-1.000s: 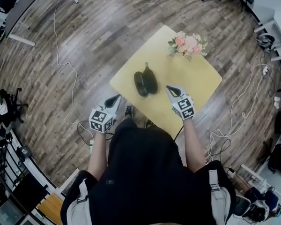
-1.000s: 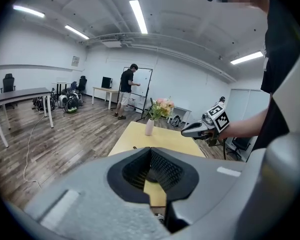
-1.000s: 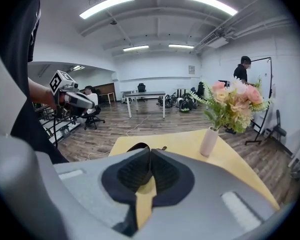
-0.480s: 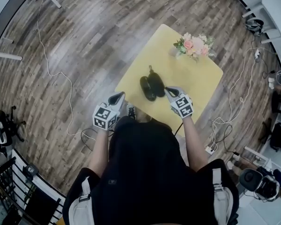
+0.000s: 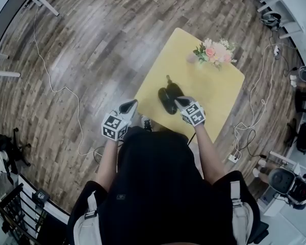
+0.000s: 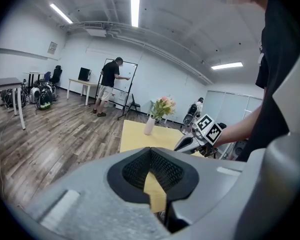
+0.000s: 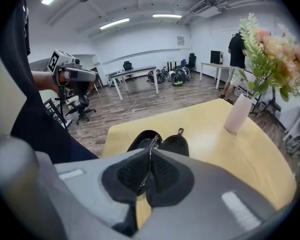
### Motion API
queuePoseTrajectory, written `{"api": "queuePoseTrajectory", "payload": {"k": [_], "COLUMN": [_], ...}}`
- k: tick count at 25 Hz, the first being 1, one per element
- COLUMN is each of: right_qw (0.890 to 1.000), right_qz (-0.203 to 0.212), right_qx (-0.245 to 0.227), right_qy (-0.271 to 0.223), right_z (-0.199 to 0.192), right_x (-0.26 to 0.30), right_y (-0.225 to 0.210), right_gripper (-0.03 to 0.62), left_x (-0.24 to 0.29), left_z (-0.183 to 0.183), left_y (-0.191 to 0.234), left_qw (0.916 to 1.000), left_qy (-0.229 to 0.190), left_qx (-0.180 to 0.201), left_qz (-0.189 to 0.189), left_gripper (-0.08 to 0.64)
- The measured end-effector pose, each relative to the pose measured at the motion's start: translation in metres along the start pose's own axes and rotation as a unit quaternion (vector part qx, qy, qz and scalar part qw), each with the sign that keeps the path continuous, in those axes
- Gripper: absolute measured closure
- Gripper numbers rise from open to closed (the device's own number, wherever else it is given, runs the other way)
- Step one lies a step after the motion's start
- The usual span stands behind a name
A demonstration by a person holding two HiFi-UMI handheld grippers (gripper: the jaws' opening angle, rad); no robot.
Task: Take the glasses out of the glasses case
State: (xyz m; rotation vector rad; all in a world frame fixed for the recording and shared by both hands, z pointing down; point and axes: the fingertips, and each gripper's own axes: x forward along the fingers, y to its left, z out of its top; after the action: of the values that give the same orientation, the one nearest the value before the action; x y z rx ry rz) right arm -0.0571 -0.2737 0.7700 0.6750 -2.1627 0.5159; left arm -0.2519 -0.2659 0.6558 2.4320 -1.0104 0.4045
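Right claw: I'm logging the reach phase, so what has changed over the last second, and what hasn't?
The right claw moved forward and left across the table to the open glasses case; it is shut on a thin shiny strip, apparently the glasses. The left claw, shut, stayed off the table's edge, and the case stayed put.
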Motion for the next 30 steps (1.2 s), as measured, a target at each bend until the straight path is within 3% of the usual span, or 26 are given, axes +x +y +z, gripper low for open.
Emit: {"api": "queuePoseTrajectory", "payload": {"k": [6,8,17,30], "right_qw": [1.000,0.999,0.998,0.996], "right_qz": [-0.001,0.000,0.002,0.006], "right_qx": [0.019,0.031,0.032,0.060], "right_qy": [0.023,0.030,0.062,0.064], "right_z": [-0.004,-0.008,-0.019,-0.023], "right_x": [0.022,0.030,0.048,0.063], "right_y": [0.005,0.005,0.004,0.007], "right_gripper": [0.583,0.534,0.531,0.541], "left_x": [-0.004,-0.005,-0.012,-0.024], "left_z": [0.004,0.000,-0.007,-0.014], "left_y": [0.008,0.011,0.013,0.005], "left_qw": [1.0000,0.9999,0.9998,0.9997], "left_qy": [0.003,0.006,0.013,0.022], "left_qx": [-0.001,-0.003,-0.013,-0.010], "left_qz": [-0.008,-0.008,0.002,0.008], "left_gripper": [0.549,0.549,0.549,0.549]}}
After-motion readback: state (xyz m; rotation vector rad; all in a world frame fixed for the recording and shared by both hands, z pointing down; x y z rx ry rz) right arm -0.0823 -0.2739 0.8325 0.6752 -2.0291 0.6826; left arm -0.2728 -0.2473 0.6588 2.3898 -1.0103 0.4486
